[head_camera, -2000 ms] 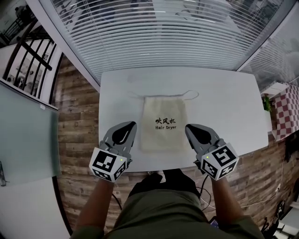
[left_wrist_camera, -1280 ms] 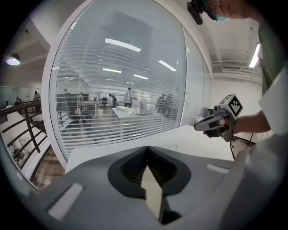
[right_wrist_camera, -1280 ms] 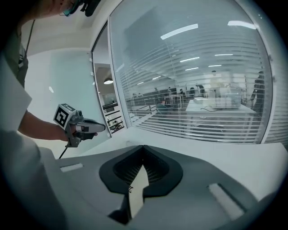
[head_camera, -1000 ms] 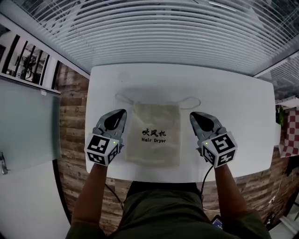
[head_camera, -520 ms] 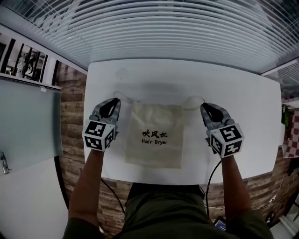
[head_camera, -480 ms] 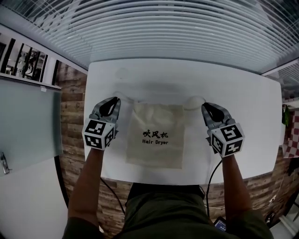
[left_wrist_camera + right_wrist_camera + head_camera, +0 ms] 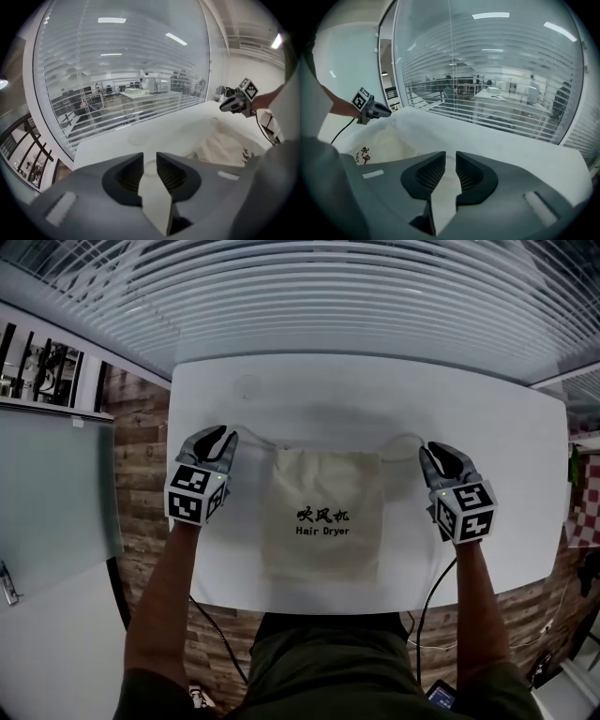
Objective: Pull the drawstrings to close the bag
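A cream drawstring bag [image 7: 323, 512] printed "Hair Dryer" lies flat on the white table [image 7: 375, 390], mouth away from me. A thin drawstring loop [image 7: 255, 439] runs out from its top left corner and another drawstring loop [image 7: 403, 439] from its top right. My left gripper [image 7: 217, 435] sits at the outer end of the left loop, jaws a little apart, with bare table showing between them [image 7: 150, 157]. My right gripper [image 7: 441, 452] stands just right of the right loop, also slightly open [image 7: 450, 157]. The bag [image 7: 225, 147] [image 7: 379, 140] shows in both gripper views.
Window blinds [image 7: 328, 296] run along the table's far edge. Wooden floor [image 7: 141, 427] lies to the left of the table and below its near edge [image 7: 234, 601]. A cable [image 7: 427, 596] hangs from my right gripper.
Both grippers moved forward and apart, from beside the bag's lower half to its top corners by the string loops. The bag has not moved.
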`<control>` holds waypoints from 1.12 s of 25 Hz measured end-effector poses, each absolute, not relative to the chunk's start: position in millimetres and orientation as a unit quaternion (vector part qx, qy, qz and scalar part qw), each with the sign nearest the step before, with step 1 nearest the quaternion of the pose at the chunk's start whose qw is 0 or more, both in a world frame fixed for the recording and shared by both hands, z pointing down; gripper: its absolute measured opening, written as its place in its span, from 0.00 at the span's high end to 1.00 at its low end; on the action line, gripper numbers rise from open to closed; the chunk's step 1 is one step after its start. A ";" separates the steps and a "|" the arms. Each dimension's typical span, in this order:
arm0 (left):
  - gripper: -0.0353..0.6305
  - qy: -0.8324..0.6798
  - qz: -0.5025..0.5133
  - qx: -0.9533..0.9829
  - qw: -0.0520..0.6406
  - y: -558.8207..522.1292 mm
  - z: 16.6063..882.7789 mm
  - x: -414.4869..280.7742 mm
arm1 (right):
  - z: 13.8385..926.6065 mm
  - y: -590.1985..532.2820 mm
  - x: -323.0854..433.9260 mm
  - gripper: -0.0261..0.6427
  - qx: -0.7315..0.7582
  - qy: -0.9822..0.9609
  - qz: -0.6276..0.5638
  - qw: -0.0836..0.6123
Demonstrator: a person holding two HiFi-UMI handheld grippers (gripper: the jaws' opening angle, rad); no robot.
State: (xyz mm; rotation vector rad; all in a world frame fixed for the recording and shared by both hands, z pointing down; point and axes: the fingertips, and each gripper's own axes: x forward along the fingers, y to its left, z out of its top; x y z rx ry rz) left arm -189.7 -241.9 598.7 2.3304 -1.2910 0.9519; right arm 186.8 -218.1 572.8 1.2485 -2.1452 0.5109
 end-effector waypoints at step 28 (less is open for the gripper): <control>0.85 -0.420 0.363 0.813 0.178 -257.9 632.9 -198.1 | 625.8 -238.6 200.3 0.86 0.466 -0.781 0.228 0.348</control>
